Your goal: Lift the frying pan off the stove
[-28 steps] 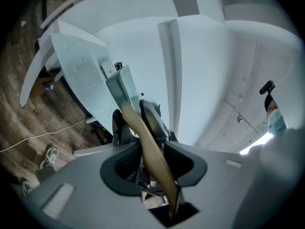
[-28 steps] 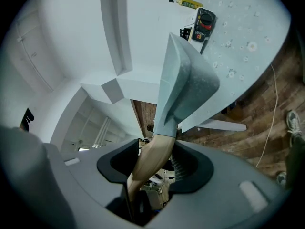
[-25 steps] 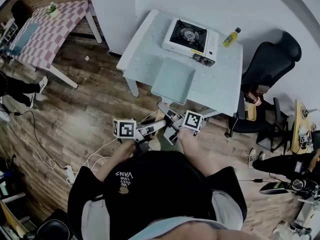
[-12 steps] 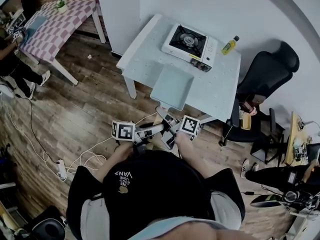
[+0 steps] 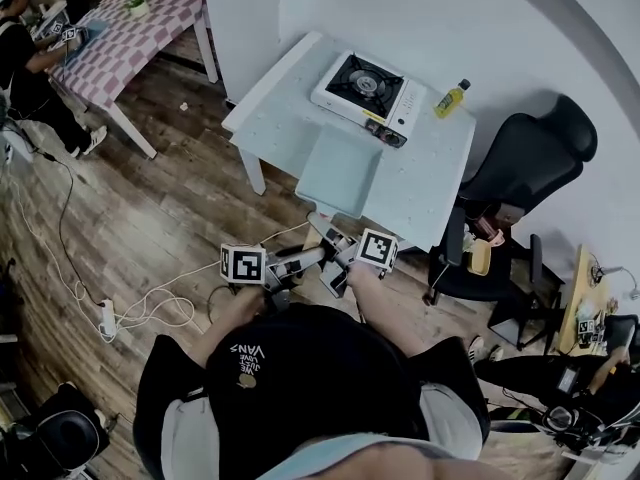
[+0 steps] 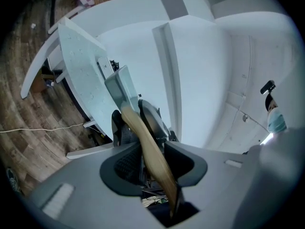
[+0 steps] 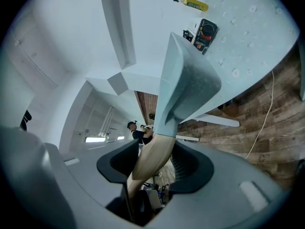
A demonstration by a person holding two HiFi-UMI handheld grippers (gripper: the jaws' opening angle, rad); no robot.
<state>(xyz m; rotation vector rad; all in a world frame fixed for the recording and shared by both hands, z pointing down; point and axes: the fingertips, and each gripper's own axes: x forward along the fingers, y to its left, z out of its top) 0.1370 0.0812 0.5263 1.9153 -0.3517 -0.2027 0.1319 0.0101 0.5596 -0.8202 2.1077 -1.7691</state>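
My left hand-held gripper (image 6: pixel 150 149) and right hand-held gripper (image 7: pixel 155 159) both clamp the wooden handle (image 7: pixel 151 152) of the frying pan (image 5: pixel 343 173). It hangs well clear of the far stove (image 5: pixel 365 83). The lift looks done; next I must hold it level.

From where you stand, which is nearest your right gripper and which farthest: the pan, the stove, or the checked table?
Judged from the head view:
1. The pan, straight ahead, its handle held in the fingers of the right gripper.
2. The stove, beyond the pan on the white table.
3. The checked table, far off to the left across the room.
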